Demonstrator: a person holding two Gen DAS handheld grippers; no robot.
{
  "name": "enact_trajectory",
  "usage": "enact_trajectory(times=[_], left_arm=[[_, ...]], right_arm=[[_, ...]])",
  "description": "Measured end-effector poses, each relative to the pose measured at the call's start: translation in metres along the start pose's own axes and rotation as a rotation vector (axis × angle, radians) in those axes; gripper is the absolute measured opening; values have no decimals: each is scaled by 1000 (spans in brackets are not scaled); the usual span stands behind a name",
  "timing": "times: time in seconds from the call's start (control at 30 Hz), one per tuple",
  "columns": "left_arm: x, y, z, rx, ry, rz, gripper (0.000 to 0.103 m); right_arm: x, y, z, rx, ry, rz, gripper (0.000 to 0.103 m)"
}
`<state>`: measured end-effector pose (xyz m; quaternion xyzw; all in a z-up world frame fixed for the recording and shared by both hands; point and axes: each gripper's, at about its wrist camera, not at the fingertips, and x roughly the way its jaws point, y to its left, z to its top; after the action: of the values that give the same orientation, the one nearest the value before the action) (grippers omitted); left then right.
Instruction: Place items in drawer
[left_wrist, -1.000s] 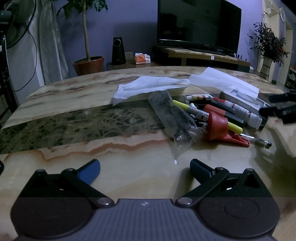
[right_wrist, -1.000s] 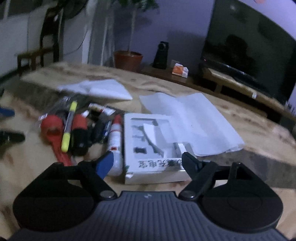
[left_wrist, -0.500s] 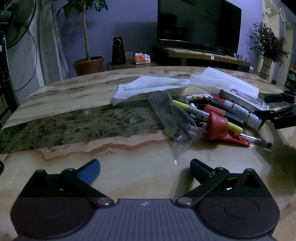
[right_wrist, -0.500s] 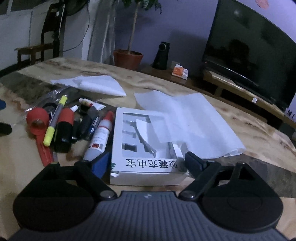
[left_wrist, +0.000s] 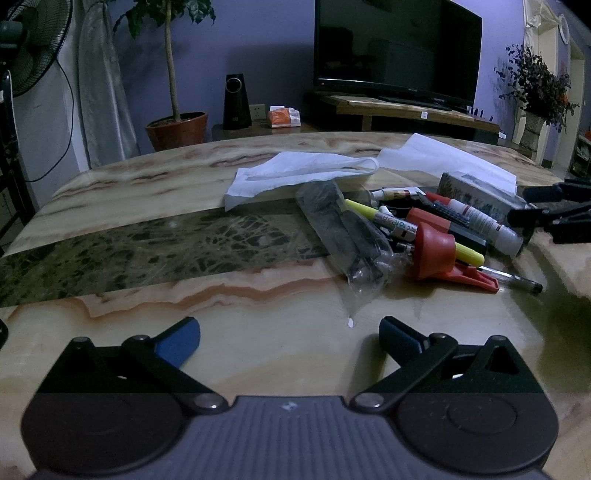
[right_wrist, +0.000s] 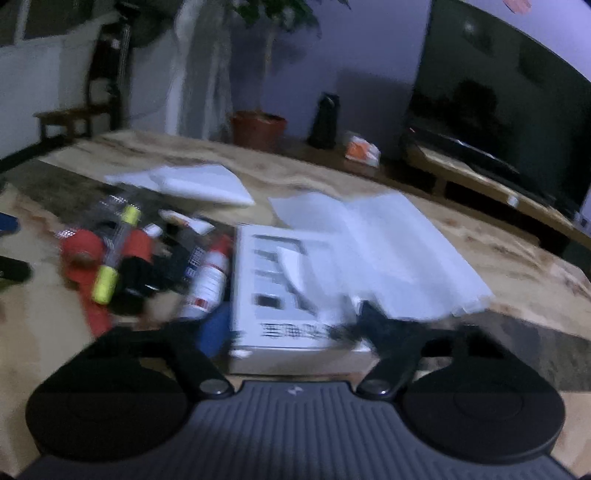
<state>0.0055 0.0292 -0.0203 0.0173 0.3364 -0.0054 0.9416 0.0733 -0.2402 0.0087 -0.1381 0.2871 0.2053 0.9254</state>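
A white box with a window (right_wrist: 288, 291) lies on the marble table, its near end between the fingers of my right gripper (right_wrist: 291, 325); the view is blurred and the fingers look closed on its sides. The box also shows in the left wrist view (left_wrist: 476, 192), with the right gripper (left_wrist: 546, 218) at it. Beside it lie a white tube (right_wrist: 208, 284), a yellow highlighter (left_wrist: 406, 225), a red tool (left_wrist: 439, 254), a clear bag of dark parts (left_wrist: 351, 240) and a pen (left_wrist: 517, 280). My left gripper (left_wrist: 290, 334) is open and empty above bare table. No drawer is in view.
White paper sheets (right_wrist: 388, 243) and a white plastic bag (left_wrist: 299, 170) lie behind the pile. A potted plant (left_wrist: 177, 125), a speaker (left_wrist: 234, 101) and a TV (left_wrist: 395, 44) on a low stand are beyond the table's far edge.
My right gripper has moved forward onto the white box, whose near end now sits between its fingers. The left gripper has not moved.
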Motion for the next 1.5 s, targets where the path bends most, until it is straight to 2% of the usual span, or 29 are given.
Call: enact_trajectory(times=[0.07,0.13,0.2,0.5,0.63,0.8,0.9,1.5], left_arm=[[0,0,0,0,0,0,103],[0,0,0,0,0,0,103],[0,0,0,0,0,0,103],[0,0,0,0,0,0,103],[0,0,0,0,0,0,103],[0,0,0,0,0,0,103],[0,0,0,0,0,0,103],[0,0,0,0,0,0,103]], right_arm=[[-2,-1,-1,5,0,4,60],[-3,-2,-1,10,0,8,67],[-5,-3,-2,15,0,13,83],[-10,-7,-5,37,0,31,91],[9,-9,0,2,-12,34,98],[9,-11,3,-45,-11,57,99],[7,-22,6,-5,-30,44,99],[37,-25,10,-24,36,110,99]])
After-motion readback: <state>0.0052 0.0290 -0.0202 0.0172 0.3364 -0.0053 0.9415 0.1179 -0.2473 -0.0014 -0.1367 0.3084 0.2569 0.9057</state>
